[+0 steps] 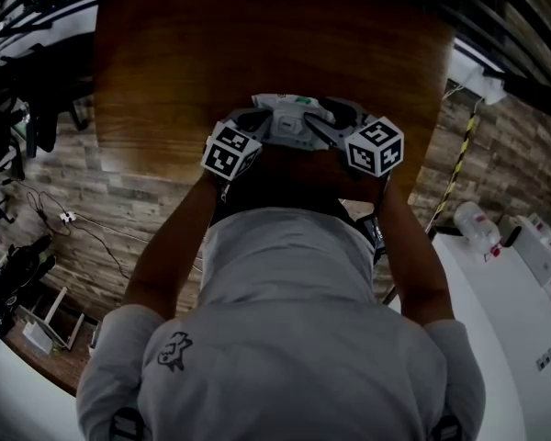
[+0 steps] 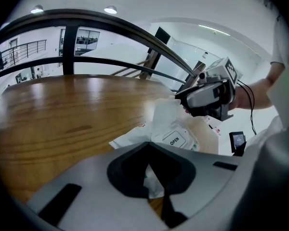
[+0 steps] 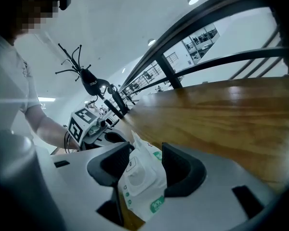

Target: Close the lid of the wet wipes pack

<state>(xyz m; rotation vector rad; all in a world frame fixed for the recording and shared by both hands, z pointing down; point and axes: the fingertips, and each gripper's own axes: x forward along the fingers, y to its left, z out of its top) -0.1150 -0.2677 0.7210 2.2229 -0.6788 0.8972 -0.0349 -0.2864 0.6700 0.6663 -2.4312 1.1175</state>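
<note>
The white wet wipes pack [image 1: 289, 110] lies at the near edge of the round wooden table [image 1: 257, 44], held from both ends. My left gripper [image 1: 254, 120] is shut on the pack's end [image 2: 152, 183]. The flat lid marked OPEN [image 2: 174, 139] lies down on top, and a white flap [image 2: 164, 112] stands up beyond it. My right gripper [image 3: 144, 163] has its jaws shut on the other end of the pack [image 3: 140, 179], whose lid faces left. Each gripper shows in the other's view: the right gripper [image 2: 206, 98] and the left gripper [image 3: 93, 127].
The table edge runs just under both grippers, and the person's body is close behind them. A white machine [image 1: 510, 329] with bottles stands at the right, beside a yellow-black striped pole [image 1: 460, 159]. Cables and gear lie on the floor at left [image 1: 18, 265]. Dark railings [image 2: 111, 23] curve beyond the table.
</note>
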